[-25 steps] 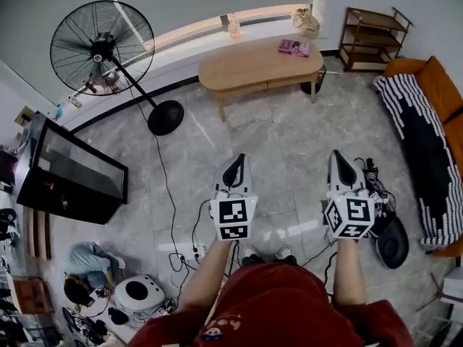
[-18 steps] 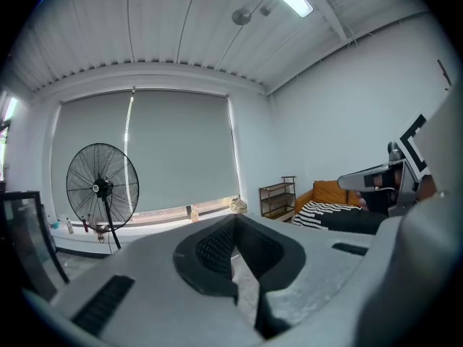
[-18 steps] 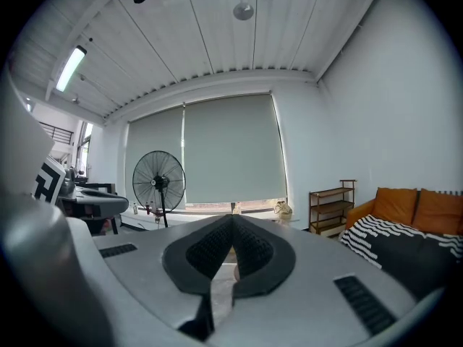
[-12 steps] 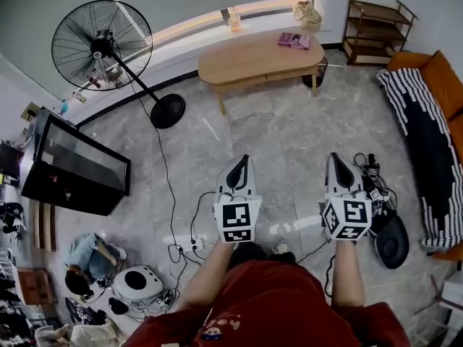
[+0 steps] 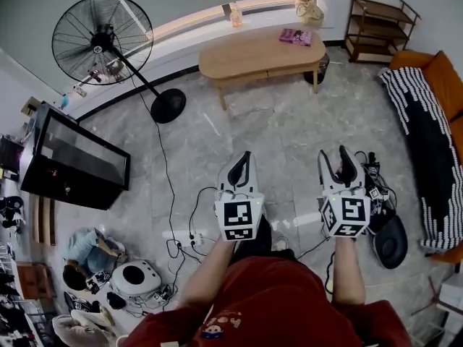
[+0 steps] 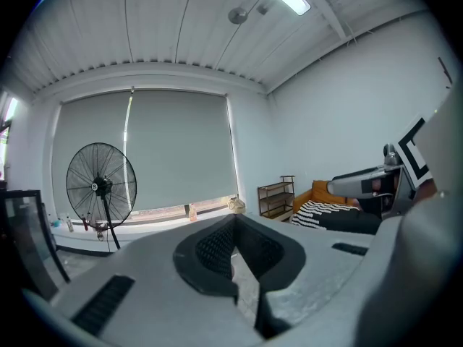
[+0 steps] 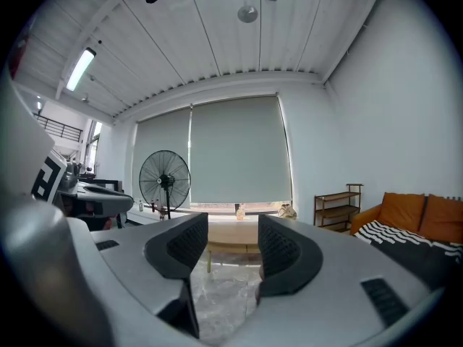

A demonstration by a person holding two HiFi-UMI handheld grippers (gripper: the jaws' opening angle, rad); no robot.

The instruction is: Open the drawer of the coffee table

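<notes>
While the coffee table (image 5: 260,53) stood well apart ahead, your left gripper (image 5: 244,157) pressed together and your right gripper (image 5: 338,154) just spread apart, empty, you risked tripping on the floor cables (image 5: 165,186).

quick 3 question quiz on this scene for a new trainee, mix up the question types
1. True or false: one gripper is touching the coffee table.
2. Whose jaws stand apart? A) left only B) right only C) both
3. Fill in: the pink book lies on the ____.

Key:
1. False; both grippers are held over the floor, well short of the table.
2. B; the right gripper has just been opening its jaws, with nothing between them. The left gripper has its jaws together.
3. coffee table
</notes>
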